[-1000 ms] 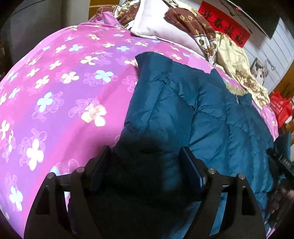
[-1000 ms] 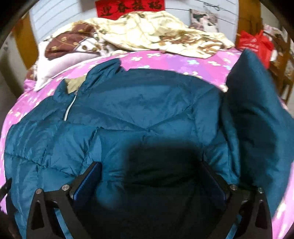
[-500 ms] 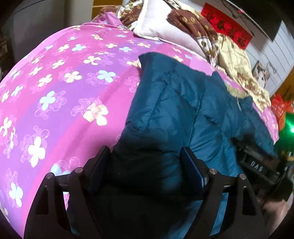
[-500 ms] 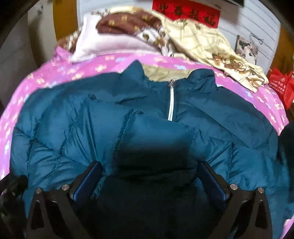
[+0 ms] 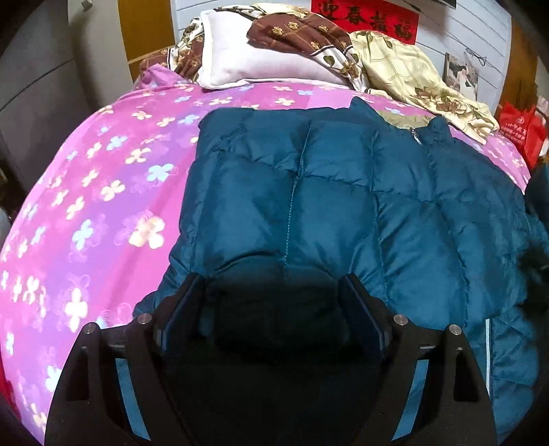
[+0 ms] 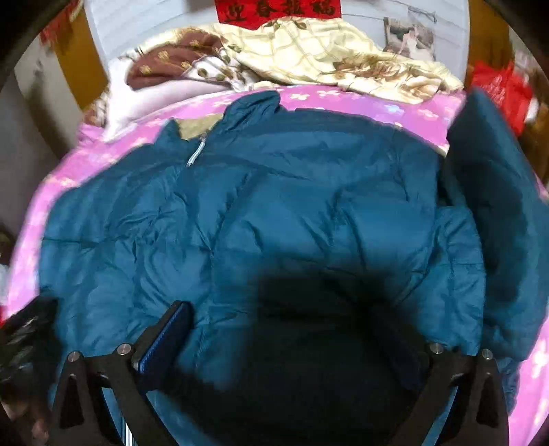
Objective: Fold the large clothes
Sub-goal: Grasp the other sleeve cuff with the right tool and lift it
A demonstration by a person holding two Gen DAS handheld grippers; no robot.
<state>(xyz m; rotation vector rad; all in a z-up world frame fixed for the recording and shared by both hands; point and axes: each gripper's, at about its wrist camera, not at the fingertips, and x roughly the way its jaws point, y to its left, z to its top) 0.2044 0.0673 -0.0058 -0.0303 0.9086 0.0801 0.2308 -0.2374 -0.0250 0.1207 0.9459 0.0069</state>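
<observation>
teal puffer jacket spread on the pink bed, both claws wide above it

a bed with a pink and purple sheet printed with pale flowers [image 5: 85, 192] fills most of both views. on it lies a large teal quilted puffer jacket [image 5: 343, 206], front up, collar toward the head of the bed, its light zipper [image 6: 194, 156] running down from the collar. in the left wrist view the jacket's left edge is straight against the bare sheet and a sleeve panel lies folded over the body. in the right wrist view another teal sleeve [image 6: 494, 212] stands raised at the jacket's right side, blurred.

at the head of the bed sits a crumpled cream quilt with a brown flower print [image 5: 411, 79], beside a brown checked cloth [image 5: 295, 34] draped over a white pillow [image 5: 247, 65]. a red banner with dark characters [image 5: 367, 15] hangs on the pale slatted wall behind. a red plastic bag [image 5: 521, 130] sits off the far right corner of the bed.

the left gripper [image 5: 274, 308] points down at the jacket's near hem with its jaws spread wide; teal fabric lies between them in shadow, and the pads do not press on it. the right gripper [image 6: 302, 343] also hangs over the jacket's lower body, jaws well apart, fabric below and between them, nothing pinched. its left finger [image 6: 164, 339] shows a blue pad; the right finger is lost in shadow.
</observation>
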